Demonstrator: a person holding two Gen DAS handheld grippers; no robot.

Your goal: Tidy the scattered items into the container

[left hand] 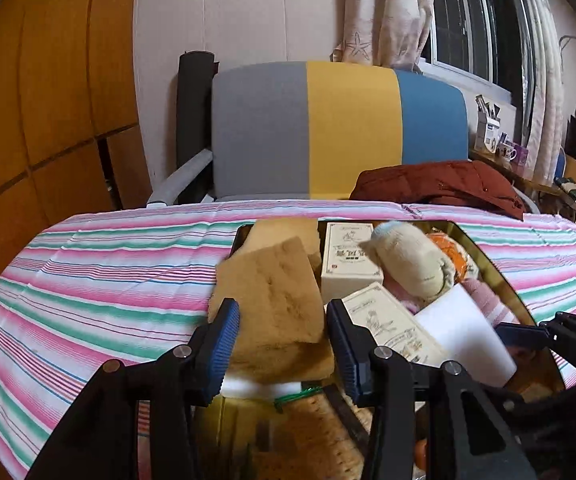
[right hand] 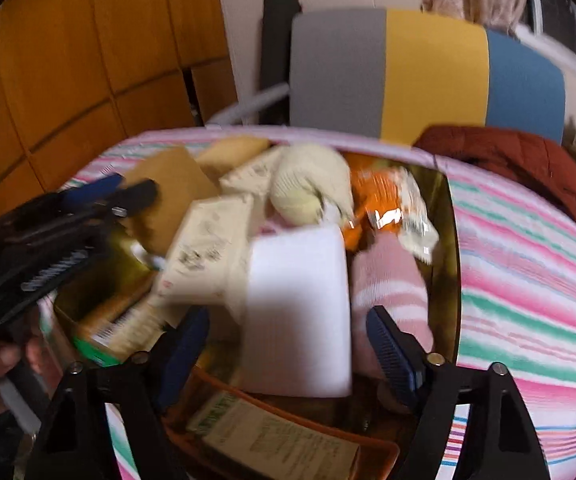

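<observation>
A gold, shiny container [left hand: 499, 280] [right hand: 449, 220] sits on the striped cloth, heaped with items. In the left wrist view my left gripper [left hand: 284, 344] is open, its fingers either side of a tan fuzzy sponge [left hand: 272, 300] that leans over the container's left rim. Cream printed boxes [left hand: 347, 260], a cream knit sock [left hand: 411, 264] and a white block [left hand: 467, 340] lie inside. In the right wrist view my right gripper [right hand: 288, 344] is open around the white block [right hand: 299, 312], with no visible contact. A pink striped sock [right hand: 391, 288] and an orange snack bag [right hand: 379, 200] lie beside it.
The pink, green and white striped cloth [left hand: 108, 280] covers the table. A grey, yellow and blue chair back [left hand: 335, 128] stands behind it, with a dark red garment [left hand: 439, 188] at the back right. A wooden cabinet [left hand: 48, 80] is at left.
</observation>
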